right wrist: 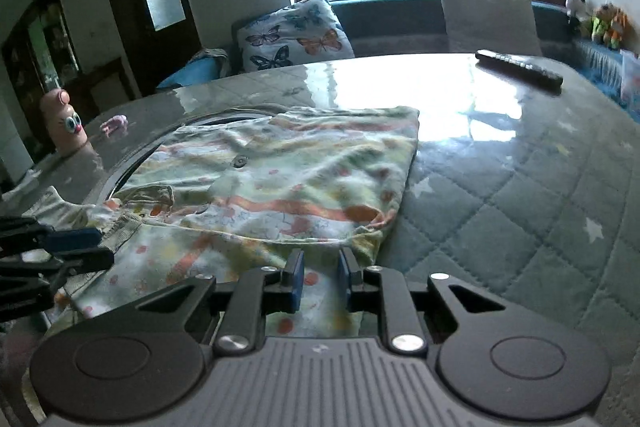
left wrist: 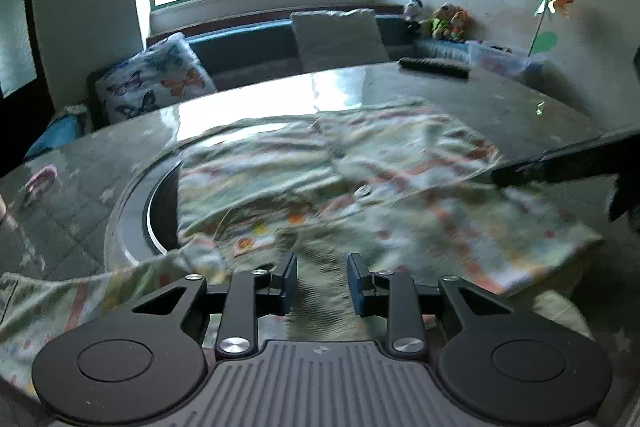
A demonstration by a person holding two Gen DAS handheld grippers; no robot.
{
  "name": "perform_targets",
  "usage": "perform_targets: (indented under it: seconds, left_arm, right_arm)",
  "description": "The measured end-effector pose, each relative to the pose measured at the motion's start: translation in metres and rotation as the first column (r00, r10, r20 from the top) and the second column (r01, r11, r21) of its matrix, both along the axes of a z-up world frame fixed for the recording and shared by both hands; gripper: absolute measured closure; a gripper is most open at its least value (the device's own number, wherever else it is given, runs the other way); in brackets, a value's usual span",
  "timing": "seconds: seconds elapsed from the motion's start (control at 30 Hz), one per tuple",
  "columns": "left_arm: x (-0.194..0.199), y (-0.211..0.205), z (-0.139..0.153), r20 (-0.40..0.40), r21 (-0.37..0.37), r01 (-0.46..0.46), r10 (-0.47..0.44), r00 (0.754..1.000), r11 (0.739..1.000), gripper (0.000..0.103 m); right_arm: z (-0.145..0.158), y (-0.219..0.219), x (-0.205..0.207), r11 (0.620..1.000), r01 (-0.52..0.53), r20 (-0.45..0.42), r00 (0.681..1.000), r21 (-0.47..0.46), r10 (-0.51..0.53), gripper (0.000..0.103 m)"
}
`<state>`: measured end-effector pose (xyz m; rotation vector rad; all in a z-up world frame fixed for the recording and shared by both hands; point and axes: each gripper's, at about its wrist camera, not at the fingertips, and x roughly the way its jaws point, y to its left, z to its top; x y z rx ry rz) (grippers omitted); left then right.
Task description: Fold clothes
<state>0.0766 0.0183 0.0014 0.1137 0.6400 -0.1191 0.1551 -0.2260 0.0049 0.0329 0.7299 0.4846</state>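
Note:
A pale green shirt (left wrist: 320,179) (right wrist: 280,179) with orange stripes and small prints lies crumpled on the table, partly doubled over, a button showing near its middle. My left gripper (left wrist: 322,281) hovers open over the shirt's near edge, cloth showing below the gap. It also shows in the right wrist view, where the left gripper (right wrist: 76,251) sits beside a ribbed cuff (right wrist: 124,227). My right gripper (right wrist: 320,277) stands open above the shirt's near right corner, nothing between its fingers. In the left wrist view the right gripper (left wrist: 560,163) reaches in from the right, over the shirt's right side.
The table (right wrist: 500,187) has a glossy top over a quilted star-print cover, with a round inset ring (left wrist: 136,211) under the shirt's left part. A dark remote (right wrist: 520,67) lies far right. A small pink toy (right wrist: 114,125) and a googly-eyed figure (right wrist: 66,123) stand at left. Cushions (right wrist: 292,35) line the sofa behind.

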Motion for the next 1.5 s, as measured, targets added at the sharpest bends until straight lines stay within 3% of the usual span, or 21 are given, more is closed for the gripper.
perform_targets:
  seconds: [0.5, 0.77, 0.93, 1.13, 1.23, 1.5]
  left_arm:
    - [-0.009, 0.018, 0.004, 0.012, -0.016, -0.044, 0.045, 0.999, 0.999, 0.071]
    - [-0.023, 0.036, 0.012, 0.036, -0.017, -0.114, 0.115, 0.993, 0.993, 0.071]
    - [-0.032, 0.059, 0.015, 0.042, -0.021, -0.216, 0.217, 0.975, 0.976, 0.07]
    - [-0.046, 0.098, 0.018, 0.043, -0.021, -0.365, 0.366, 0.93, 0.931, 0.063]
    - [-0.05, 0.118, 0.017, 0.051, -0.003, -0.455, 0.454, 0.889, 0.891, 0.062]
    - [-0.059, 0.174, 0.016, 0.07, -0.017, -0.692, 0.691, 0.719, 0.722, 0.062]
  right_arm:
    - [0.004, 0.057, -0.017, 0.99, -0.127, 0.041, 0.991, -0.059, 0.129, 0.084]
    - [0.007, 0.094, -0.058, 0.95, -0.286, 0.079, 0.951, -0.127, 0.298, 0.083]
    - [0.011, 0.109, -0.075, 0.921, -0.36, 0.106, 0.92, -0.151, 0.377, 0.077]
    - [0.008, 0.122, -0.084, 0.898, -0.4, 0.112, 0.899, -0.184, 0.423, 0.076]
    - [0.011, 0.12, -0.081, 0.906, -0.392, 0.105, 0.906, -0.162, 0.41, 0.071]
    - [0.012, 0.118, -0.078, 0.911, -0.382, 0.1, 0.911, -0.154, 0.399, 0.071]
